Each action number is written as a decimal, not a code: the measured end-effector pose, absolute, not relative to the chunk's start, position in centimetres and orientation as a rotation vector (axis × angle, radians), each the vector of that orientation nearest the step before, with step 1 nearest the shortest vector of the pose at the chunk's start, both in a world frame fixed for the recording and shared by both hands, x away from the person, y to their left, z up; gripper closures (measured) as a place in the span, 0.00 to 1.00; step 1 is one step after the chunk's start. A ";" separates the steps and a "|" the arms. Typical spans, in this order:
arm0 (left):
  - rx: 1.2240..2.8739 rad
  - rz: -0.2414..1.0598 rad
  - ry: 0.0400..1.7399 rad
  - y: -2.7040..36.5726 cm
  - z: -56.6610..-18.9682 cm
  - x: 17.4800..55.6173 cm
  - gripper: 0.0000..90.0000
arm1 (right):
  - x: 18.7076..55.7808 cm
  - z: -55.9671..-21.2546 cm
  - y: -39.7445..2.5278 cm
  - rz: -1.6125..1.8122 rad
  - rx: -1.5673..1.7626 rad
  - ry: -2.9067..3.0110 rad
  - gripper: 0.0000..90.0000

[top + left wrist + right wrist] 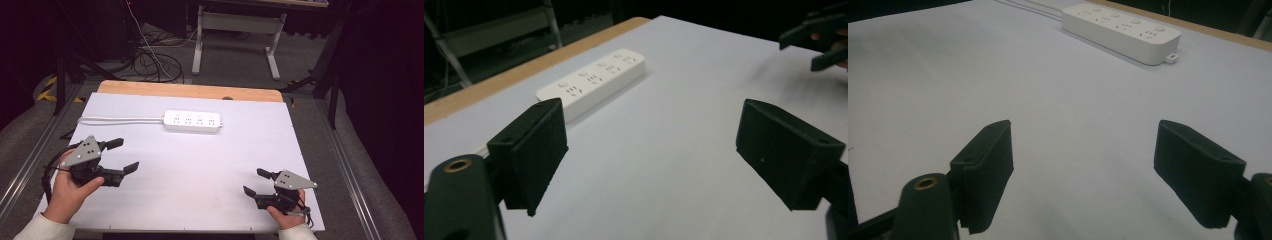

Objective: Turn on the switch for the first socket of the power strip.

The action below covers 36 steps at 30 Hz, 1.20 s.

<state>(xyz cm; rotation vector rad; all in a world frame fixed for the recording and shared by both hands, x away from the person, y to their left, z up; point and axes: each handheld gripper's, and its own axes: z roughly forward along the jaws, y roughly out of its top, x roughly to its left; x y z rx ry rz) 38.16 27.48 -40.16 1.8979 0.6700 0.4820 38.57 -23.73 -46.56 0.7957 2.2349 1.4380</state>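
Note:
A white power strip (193,121) with several sockets lies at the far middle of the white table top (200,165); its white cord (120,119) runs off to the left. My left gripper (123,155) is held at the near left, open, nothing between its jaws. My right gripper (257,182) sits at the near right, open and empty too. The left gripper view has the power strip (591,82) ahead and left of my left gripper (651,155), with the other gripper (819,42) far right. In the right gripper view the power strip (1120,31) lies far ahead of my right gripper (1083,170).
A wooden edge (190,91) borders the table's far side. Beyond it on the floor are tangled cables (155,62) and a white table frame (237,35). Metal rails (30,160) run along both sides of the table.

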 end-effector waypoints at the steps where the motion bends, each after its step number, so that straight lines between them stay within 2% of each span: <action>1: 1.894 0.476 0.669 27.7 -40.6 38.0 0.13 | 38.6 -46.5 -23.8 1.442 0.795 2.235 0.27; 11: 1.894 0.511 0.679 29.2 -43.9 36.6 0.13 | 38.4 -46.5 -23.8 1.452 0.790 2.237 0.26; 24: 1.897 0.402 0.737 30.5 -47.9 35.7 0.13 | 38.3 -46.5 -24.0 1.453 0.782 2.236 0.26; 32: 1.869 0.367 0.826 30.3 -48.4 36.1 0.13 | 38.2 -46.4 -24.0 1.460 0.780 2.234 0.26; 36: 1.881 0.425 0.800 30.6 -48.3 36.0 0.14 | 38.2 -46.4 -24.0 1.455 0.779 2.235 0.26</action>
